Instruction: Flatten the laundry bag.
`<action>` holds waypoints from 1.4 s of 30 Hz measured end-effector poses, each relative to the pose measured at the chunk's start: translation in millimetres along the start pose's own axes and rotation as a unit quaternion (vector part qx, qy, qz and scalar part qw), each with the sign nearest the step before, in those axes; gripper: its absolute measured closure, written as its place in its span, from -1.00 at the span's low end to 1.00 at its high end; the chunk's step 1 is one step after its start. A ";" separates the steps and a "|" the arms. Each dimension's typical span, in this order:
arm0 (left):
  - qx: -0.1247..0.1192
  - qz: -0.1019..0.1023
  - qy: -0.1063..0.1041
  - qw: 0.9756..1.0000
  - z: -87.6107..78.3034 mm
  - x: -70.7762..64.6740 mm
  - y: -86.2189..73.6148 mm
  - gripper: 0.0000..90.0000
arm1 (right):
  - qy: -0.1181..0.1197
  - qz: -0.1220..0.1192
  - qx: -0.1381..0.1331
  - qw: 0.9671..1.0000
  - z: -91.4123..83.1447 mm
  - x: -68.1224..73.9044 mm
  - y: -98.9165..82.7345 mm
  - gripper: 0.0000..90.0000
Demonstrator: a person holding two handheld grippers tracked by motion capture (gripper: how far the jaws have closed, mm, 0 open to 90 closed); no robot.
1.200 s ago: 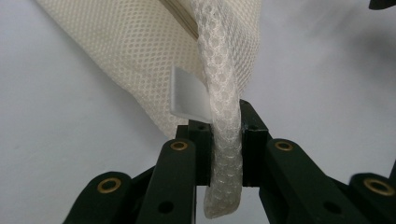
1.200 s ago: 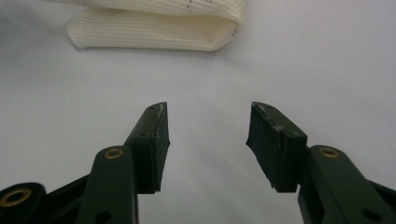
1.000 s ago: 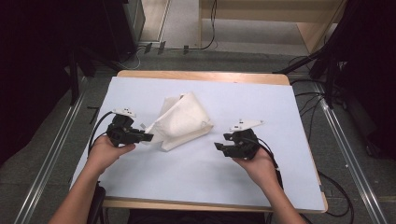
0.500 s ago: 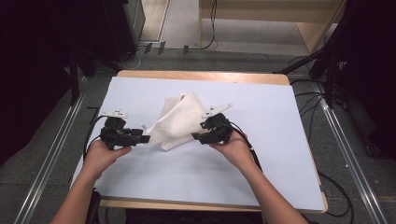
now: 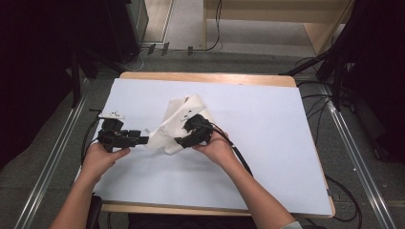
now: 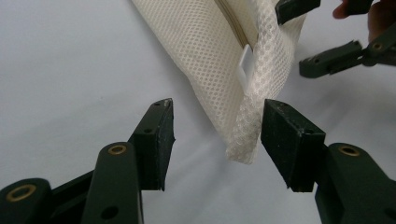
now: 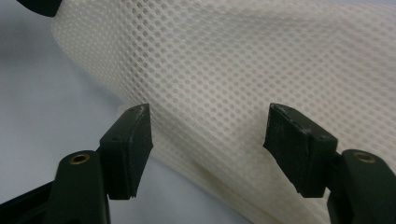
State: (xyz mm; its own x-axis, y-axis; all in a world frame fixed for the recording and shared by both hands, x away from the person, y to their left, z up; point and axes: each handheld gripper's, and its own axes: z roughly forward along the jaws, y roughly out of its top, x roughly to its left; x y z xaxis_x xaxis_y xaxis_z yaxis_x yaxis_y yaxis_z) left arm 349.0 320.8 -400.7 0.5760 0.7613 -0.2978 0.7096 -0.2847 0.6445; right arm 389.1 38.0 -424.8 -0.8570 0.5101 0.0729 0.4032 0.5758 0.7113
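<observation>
A white mesh bag (image 5: 174, 125) lies crumpled on the pale table cover (image 5: 267, 143). My left gripper (image 5: 141, 139) is at its left corner. In the left gripper view that corner (image 6: 243, 140) hangs between the open jaws (image 6: 217, 116), close to the right pad, and a white zipper tab (image 6: 244, 70) shows higher up. My right gripper (image 5: 182, 137) is at the bag's near right side, its jaws (image 7: 210, 116) open with mesh (image 7: 243, 60) right in front of them. Both pairs of jaws have just been opening. The right gripper's jaws (image 6: 329, 58) also appear beyond the bag.
The cover lies over a wooden table (image 5: 205, 77) whose far edge shows. Black cables (image 5: 239, 157) trail from both grippers towards the person. Metal rails (image 5: 353, 152) run along both sides, and dark equipment (image 5: 86, 33) stands at the back left.
My right hand has travelled left from the table's right half to the bag. The left gripper stayed by the bag's left corner. The bag looks more bunched and narrower.
</observation>
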 end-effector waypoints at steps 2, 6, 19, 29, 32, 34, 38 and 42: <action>0.002 -0.002 0.002 1.000 0.0 0.5 -0.2 0.00 | -0.001 -0.001 0.005 1.000 4.3 1.3 0.7 -0.26; 0.006 -0.003 0.002 1.000 1.3 1.3 -0.7 0.00 | 0.001 0.001 0.032 1.000 25.8 2.7 -2.8 -0.20; 0.002 -0.002 0.004 1.000 0.4 -0.1 -1.1 0.00 | -0.013 0.019 0.025 0.999 28.8 2.1 -2.5 0.90; 0.004 0.006 0.002 1.000 3.7 -5.1 0.6 0.00 | -0.035 0.057 -0.036 0.997 -17.1 -10.3 7.2 0.92; 0.010 0.013 0.000 1.000 13.8 -13.1 4.5 0.00 | -0.037 0.075 -0.071 0.994 -40.9 -21.5 5.7 0.90; 0.012 0.015 -0.003 1.000 17.3 -15.2 5.9 0.00 | -0.037 0.087 -0.082 0.992 -50.8 -25.9 3.8 0.89; 0.032 0.035 -0.009 0.999 39.1 -29.5 15.0 0.00 | -0.048 0.096 -0.093 0.990 -63.7 -32.1 -1.1 0.89; 0.040 0.038 -0.015 0.998 54.4 -37.3 20.1 0.02 | -0.053 0.104 -0.101 0.988 -67.7 -35.9 -6.4 0.89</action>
State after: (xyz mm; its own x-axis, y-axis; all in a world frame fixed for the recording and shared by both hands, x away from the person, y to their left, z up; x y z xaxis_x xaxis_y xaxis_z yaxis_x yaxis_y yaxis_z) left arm 363.9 255.0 -414.9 0.6410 0.7178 -0.2717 0.6922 -0.3878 0.6087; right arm 395.6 -27.2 -384.6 -0.7199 0.6737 0.1667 0.4858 0.3176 0.8143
